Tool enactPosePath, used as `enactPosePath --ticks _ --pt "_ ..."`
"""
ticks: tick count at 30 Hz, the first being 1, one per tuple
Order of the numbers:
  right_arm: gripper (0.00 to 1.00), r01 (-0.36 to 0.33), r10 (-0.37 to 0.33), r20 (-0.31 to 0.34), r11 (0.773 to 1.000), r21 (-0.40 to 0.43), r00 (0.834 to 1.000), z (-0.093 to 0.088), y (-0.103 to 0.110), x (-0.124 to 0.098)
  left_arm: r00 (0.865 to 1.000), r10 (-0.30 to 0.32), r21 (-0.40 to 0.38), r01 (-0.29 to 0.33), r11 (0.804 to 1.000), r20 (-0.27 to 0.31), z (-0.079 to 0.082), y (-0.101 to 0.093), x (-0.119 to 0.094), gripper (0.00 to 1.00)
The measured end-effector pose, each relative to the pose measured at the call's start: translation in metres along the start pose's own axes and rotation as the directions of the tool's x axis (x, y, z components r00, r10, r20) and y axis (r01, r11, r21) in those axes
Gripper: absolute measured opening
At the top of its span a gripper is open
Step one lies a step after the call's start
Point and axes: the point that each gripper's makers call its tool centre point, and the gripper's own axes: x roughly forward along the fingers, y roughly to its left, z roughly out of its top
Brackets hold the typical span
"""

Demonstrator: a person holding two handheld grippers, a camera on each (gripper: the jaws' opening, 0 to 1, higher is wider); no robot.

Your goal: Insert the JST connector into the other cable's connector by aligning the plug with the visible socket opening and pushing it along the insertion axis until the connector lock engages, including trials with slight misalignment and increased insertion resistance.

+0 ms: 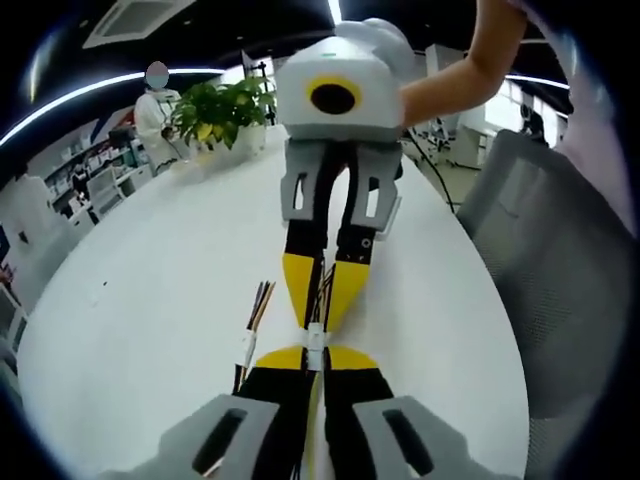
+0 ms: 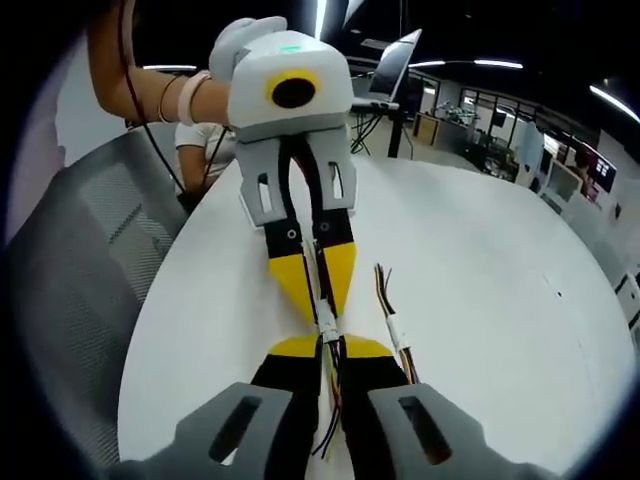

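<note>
Over the white table (image 1: 130,300) my two grippers meet tip to tip. My left gripper (image 1: 315,354) is shut on a bundle of thin coloured wires that ends in a small white JST connector (image 1: 315,340). My right gripper (image 1: 320,322) comes down from the top of the left gripper view, shut on the other cable. In the right gripper view, my right gripper (image 2: 332,347) holds dark and coloured wires, and the white connector (image 2: 326,320) sits between it and my left gripper (image 2: 322,308). I cannot tell whether plug and socket are locked.
A spare cable with a white connector (image 1: 249,348) (image 2: 396,328) lies on the table beside the grippers. A grey mesh chair (image 1: 560,280) (image 2: 80,280) stands at the table edge. A potted plant (image 1: 225,110), a laptop (image 2: 395,65) and a standing person (image 1: 155,110) are farther off.
</note>
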Motion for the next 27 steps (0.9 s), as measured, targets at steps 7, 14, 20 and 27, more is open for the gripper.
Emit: enactPosePath --ticks 7,14,20,27 --pt "0.02 0.026 -0.026 0.004 1.000 0.007 1.000 0.001 -0.013 0.001 1.000 0.008 0.018 -0.008 1.000 -0.013 0.002 0.009 0.002 0.00" --pt "0.02 0.031 -0.031 -0.007 0.999 0.012 1.000 -0.004 -0.017 0.006 1.000 0.005 0.018 -0.004 1.000 -0.026 -0.002 0.013 0.007 0.00" --pt "0.02 0.030 -0.029 -0.018 0.999 0.019 0.999 -0.010 -0.022 0.012 0.999 0.000 0.021 0.000 1.000 -0.038 -0.008 0.016 0.012 0.00" --pt "0.02 0.027 -0.026 -0.025 0.999 0.033 0.999 -0.017 -0.022 0.021 0.999 -0.019 -0.001 0.019 1.000 -0.041 -0.019 0.018 0.017 0.00"
